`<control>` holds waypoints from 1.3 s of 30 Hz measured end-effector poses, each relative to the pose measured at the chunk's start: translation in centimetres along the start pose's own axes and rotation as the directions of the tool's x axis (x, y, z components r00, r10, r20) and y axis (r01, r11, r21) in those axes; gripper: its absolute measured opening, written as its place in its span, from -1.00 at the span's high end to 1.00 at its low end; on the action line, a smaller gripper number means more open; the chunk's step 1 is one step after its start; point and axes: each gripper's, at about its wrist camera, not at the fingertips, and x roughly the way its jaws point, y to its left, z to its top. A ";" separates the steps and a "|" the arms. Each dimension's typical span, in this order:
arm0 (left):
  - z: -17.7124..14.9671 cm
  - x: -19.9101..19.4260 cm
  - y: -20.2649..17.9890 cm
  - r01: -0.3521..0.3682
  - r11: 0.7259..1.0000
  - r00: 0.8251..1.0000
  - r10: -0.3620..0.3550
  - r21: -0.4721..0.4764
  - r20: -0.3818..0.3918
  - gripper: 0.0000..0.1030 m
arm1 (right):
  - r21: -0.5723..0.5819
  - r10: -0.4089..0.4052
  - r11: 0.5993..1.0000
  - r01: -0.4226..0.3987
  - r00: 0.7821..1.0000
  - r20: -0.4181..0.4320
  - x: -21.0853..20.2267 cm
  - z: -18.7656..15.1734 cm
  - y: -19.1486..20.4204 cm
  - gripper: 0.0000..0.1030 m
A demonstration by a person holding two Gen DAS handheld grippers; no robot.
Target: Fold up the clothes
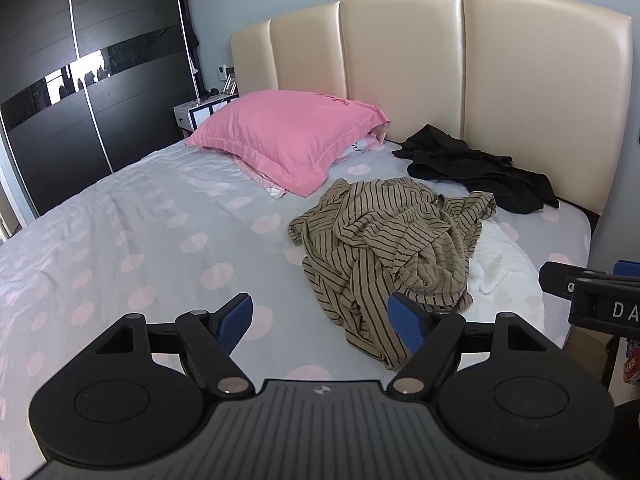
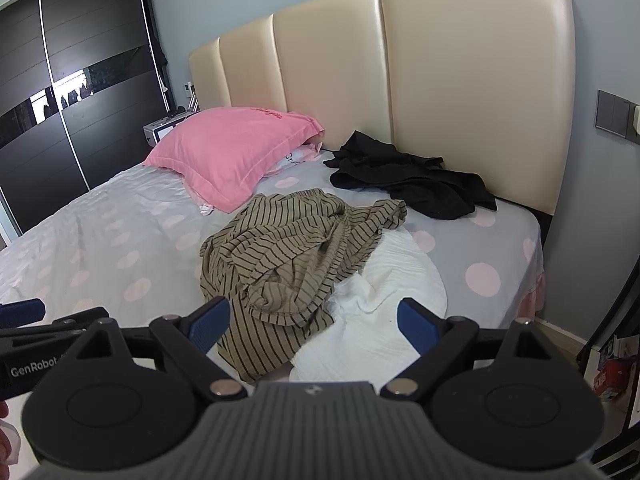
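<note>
Here: polka-dot bed (image 1: 140, 216), cream headboard (image 1: 440, 80), dark wardrobe (image 1: 80, 92).

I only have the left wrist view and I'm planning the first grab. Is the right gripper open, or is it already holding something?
Observer: The right gripper is open and grips nothing.
Operator: What is the white thing beside the striped garment?
Observer: It is a white crinkled cloth spread on the bed sheet. The tan black-striped garment lies crumpled over its left part.
Operator: Is there anything at the far right that I can't see?
Observer: A grey switch panel is mounted on the blue-grey wall.
</note>
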 end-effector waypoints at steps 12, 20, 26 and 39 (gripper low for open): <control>0.0 0.0 -0.7 0.015 0.999 1.000 -0.015 0.030 -0.002 -0.44 | 0.002 0.006 1.000 -0.006 1.000 -0.001 -0.2 0.0 0.0 -0.79; -0.3 0.3 -0.6 0.009 1.000 1.000 -0.008 0.022 -0.020 -0.44 | 0.004 0.010 1.000 -0.010 1.000 -0.001 -0.3 0.2 0.0 -0.79; -0.6 0.6 -0.6 0.005 1.000 1.000 -0.004 0.022 -0.030 -0.44 | 0.006 0.012 1.000 -0.012 1.000 -0.002 -0.2 0.2 -0.2 -0.79; -0.9 0.8 -0.8 0.003 1.000 0.999 -0.001 0.026 -0.046 -0.44 | 0.008 0.015 1.000 -0.015 1.000 -0.002 -0.1 0.2 -0.2 -0.79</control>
